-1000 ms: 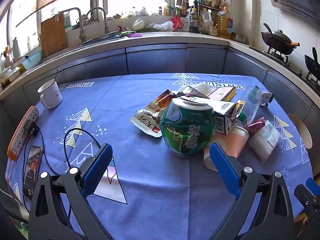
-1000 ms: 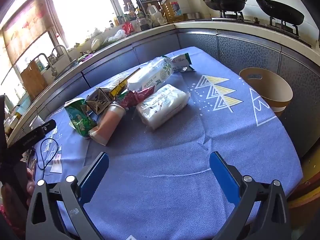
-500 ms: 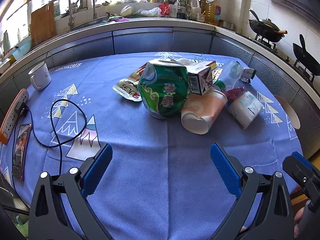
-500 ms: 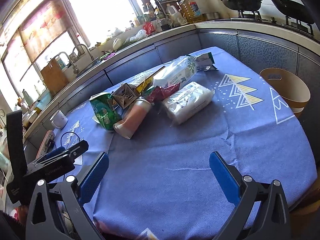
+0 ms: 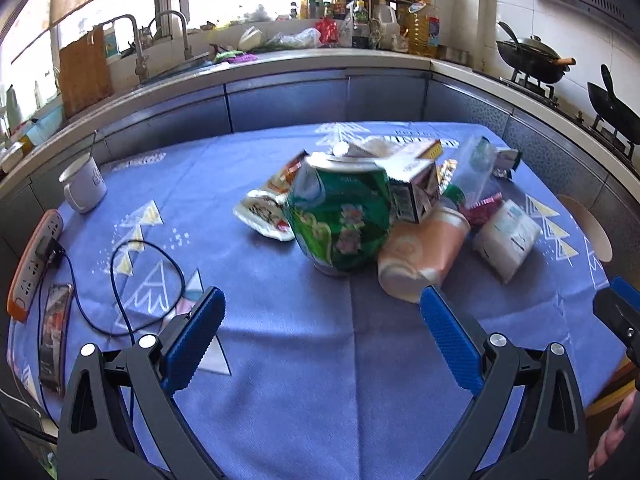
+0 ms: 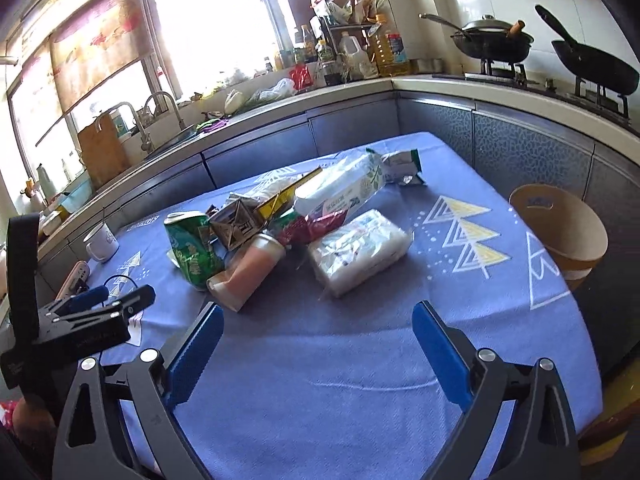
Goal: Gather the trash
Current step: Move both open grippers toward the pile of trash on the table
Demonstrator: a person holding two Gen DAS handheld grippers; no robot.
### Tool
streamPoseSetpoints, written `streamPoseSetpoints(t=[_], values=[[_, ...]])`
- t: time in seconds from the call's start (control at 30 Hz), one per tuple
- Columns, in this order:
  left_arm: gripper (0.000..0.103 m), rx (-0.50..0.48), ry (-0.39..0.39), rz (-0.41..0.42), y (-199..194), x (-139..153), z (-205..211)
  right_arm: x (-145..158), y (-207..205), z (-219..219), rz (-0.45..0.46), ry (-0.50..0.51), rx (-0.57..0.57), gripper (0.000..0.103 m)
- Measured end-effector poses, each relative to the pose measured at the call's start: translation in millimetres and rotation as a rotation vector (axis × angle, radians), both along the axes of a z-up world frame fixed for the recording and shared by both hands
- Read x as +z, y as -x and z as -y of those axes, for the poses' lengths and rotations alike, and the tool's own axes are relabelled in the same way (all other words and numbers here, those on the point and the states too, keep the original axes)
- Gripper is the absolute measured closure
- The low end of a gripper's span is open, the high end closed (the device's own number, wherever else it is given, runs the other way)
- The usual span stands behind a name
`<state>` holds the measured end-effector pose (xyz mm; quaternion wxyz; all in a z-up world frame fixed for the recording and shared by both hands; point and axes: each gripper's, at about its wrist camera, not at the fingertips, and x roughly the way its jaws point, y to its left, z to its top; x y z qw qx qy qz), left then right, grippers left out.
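Nothing collected yet, judging by the scene. Whole heap of trash untouched on the blue-clothed table (image 6: 360, 368), clustered around one landmark: the crushed green can (image 5: 340, 220), standing roughly upright. Leaning against the can's right side, a tipped pink paper cup (image 5: 420, 256); behind the can, a small carton (image 5: 412, 192) and a yellow-edged box (image 6: 288, 198); to its left, touching it, a flattened white snack wrapper (image 5: 264, 216). Further right of the can, past the cup, a red wrapper (image 6: 316, 226), a white tissue pack (image 6: 356, 252) and a larger clear-wrapped pack (image 6: 344, 192). Well right of the can, off the table's edge, a tan bin (image 6: 560, 228) (probably the destination, apparently empty as far as its inside shows).

Left tongs (image 5: 320, 340) wide open, empty, hovering short of the can, aimed at it. Right tongs (image 6: 316, 348) also empty, jaws just starting to close with only bare cloth between them, short of the tissue pack.

Left to do: every item, starting likely with can or cup.
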<state>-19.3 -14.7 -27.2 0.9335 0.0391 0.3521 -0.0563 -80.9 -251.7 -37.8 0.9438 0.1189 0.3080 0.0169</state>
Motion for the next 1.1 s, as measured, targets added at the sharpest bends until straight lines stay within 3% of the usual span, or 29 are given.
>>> streamPoseSetpoints(t=[0.2, 0.37, 0.67, 1.1], values=[[0.006, 0.022, 0.012, 0.147, -19.1, 34.5, -2.9, 34.6, -16.8, 4.4, 0.133, 0.04, -0.005, 0.015], [0.006, 0.021, 0.022, 0.197, -22.2, 42.7, -1.7, 43.8, -21.8, 7.0, 0.17, 0.026, -0.018, 0.017], [0.006, 0.022, 0.026, 0.178, -22.8, 33.1, 0.0, 36.8, -22.8, 13.9, 0.143, -0.006, -0.039, 0.02], [0.006, 0.037, 0.023, 0.15, -30.2, 16.6, -8.2, 28.4, -28.0, 15.9, 0.109, -0.029, -0.026, 0.034]])
